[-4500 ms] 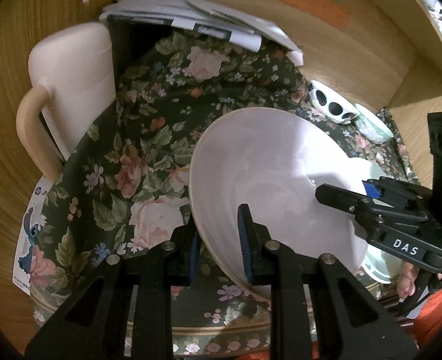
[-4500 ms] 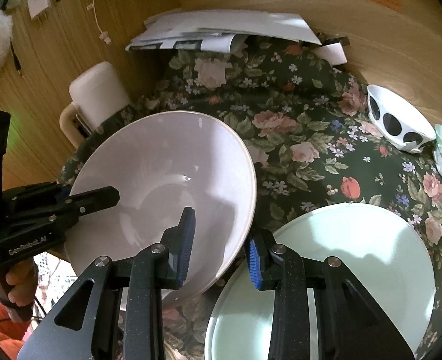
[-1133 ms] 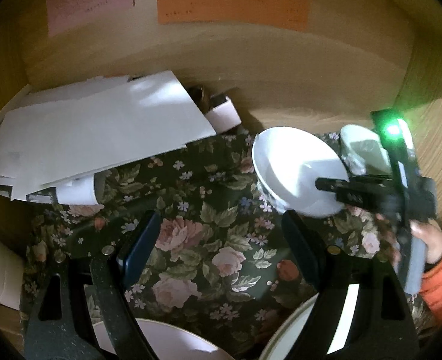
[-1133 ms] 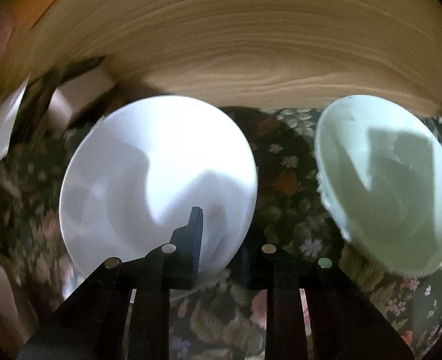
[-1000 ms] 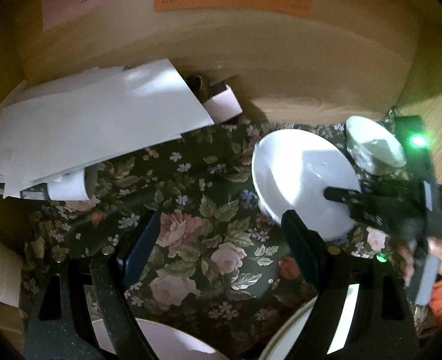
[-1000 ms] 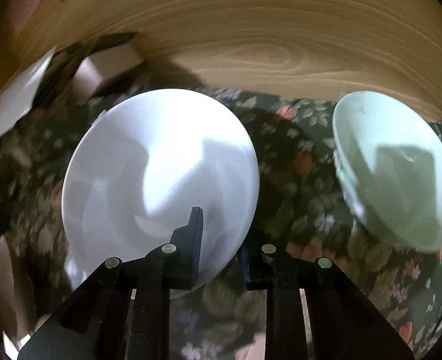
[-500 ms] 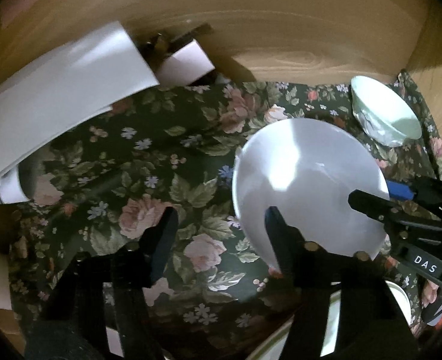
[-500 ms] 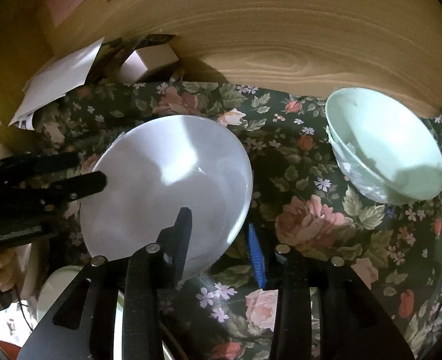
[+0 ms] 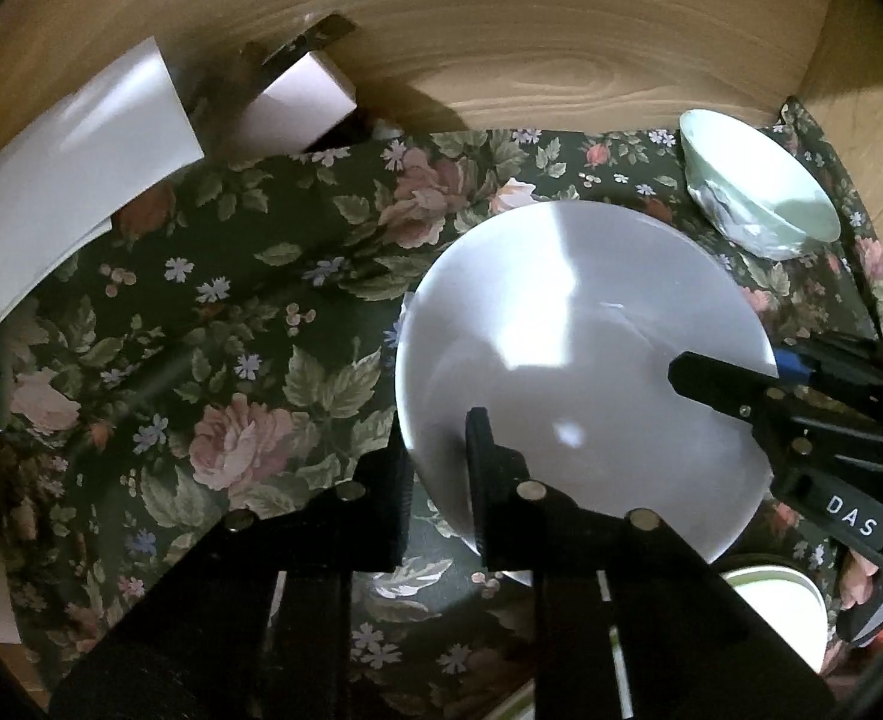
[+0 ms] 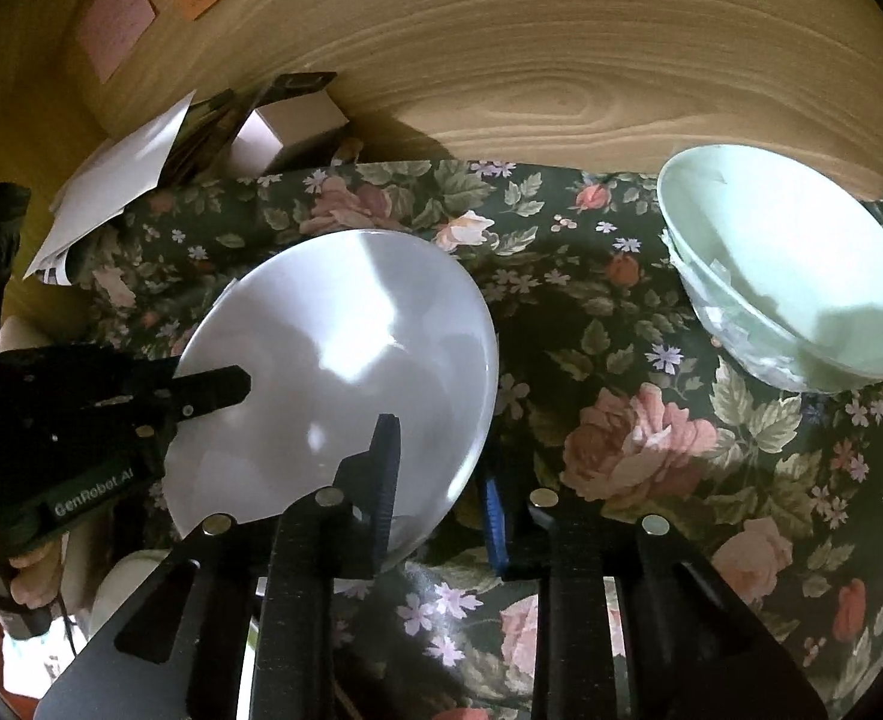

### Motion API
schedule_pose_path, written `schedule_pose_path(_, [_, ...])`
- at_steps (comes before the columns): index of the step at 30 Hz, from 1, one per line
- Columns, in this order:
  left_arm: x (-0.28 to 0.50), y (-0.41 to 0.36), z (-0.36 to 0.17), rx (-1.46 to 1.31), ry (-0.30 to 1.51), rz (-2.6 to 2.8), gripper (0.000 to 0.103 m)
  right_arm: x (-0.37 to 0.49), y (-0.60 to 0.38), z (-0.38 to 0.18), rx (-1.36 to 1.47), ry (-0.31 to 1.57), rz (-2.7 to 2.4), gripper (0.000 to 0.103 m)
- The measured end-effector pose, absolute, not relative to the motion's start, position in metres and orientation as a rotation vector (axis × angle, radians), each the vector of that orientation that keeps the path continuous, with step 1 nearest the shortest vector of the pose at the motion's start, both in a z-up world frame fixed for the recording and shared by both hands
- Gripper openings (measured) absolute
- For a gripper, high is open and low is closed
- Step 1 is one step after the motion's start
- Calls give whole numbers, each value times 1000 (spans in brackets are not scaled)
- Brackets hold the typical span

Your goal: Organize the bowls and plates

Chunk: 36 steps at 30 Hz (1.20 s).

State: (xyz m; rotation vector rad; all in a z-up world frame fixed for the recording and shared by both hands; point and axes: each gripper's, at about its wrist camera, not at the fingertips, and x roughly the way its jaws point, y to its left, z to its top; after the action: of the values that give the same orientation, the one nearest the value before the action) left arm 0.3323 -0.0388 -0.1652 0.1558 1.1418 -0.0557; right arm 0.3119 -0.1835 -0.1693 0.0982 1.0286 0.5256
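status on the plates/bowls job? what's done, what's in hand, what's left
Done: nothing visibly stacked yet. In hand: the large white bowl is gripped on opposite rim edges by the left gripper and right gripper, jaws shut on it, above the floral cloth. Left: the pale green bowl sits apart by the wooden wall; a white dish rim shows below.

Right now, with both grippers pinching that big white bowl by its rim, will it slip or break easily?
The white bowl looks glossy, so its rim could slip. It seems rigid and probably breakable. The left gripper and right gripper grip different parts of the rim, which likely steadies it.
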Motion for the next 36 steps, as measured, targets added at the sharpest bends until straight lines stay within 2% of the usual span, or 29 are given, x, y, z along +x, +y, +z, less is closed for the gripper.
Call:
schedule_pose_path(12, [306, -31, -129, 115, 1048, -68, 16, 297, -182, -139, 86, 955, 514, 20])
schedule_pose_path(22, [261, -20, -90, 79, 940, -75, 16, 259, -171, -103, 59, 871, 514, 20])
schedule_pose_path(36, [185, 14, -66, 28, 859, -54, 16, 208, -137, -80, 16, 805, 547, 20])
